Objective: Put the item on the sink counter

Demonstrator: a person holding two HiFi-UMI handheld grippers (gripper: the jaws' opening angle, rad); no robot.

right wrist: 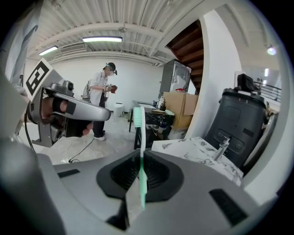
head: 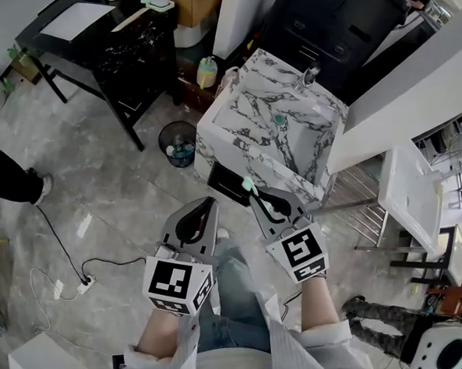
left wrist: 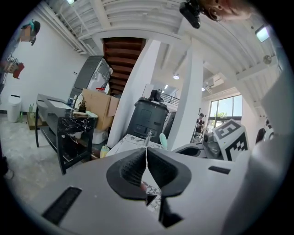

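My left claw point(left wrist: 146, 153) is pressed together with nothing in it, held out over the floor point(head: 107, 195). Just beside it, my right claw point(right wrist: 141, 151) pinches a green toothbrush point(right wrist: 141, 172) by its handle, with the bristle end poking up past the tips. The marble sink table point(head: 225, 114) lies ahead, apart from both claws, and the toothbrush is not on it yet.

mint toothbrush point(right wrist: 141, 153) (head up) stands pinched in the right claw point(right wrist: 140, 151).

Grey stone-tile floor point(head: 114, 187), black table point(head: 129, 49), black waste bin point(head: 165, 134), white pillar point(left wrist: 189, 92), wooden stair underside point(left wrist: 121, 57), fluorescent tube point(right wrist: 102, 39) overhead.
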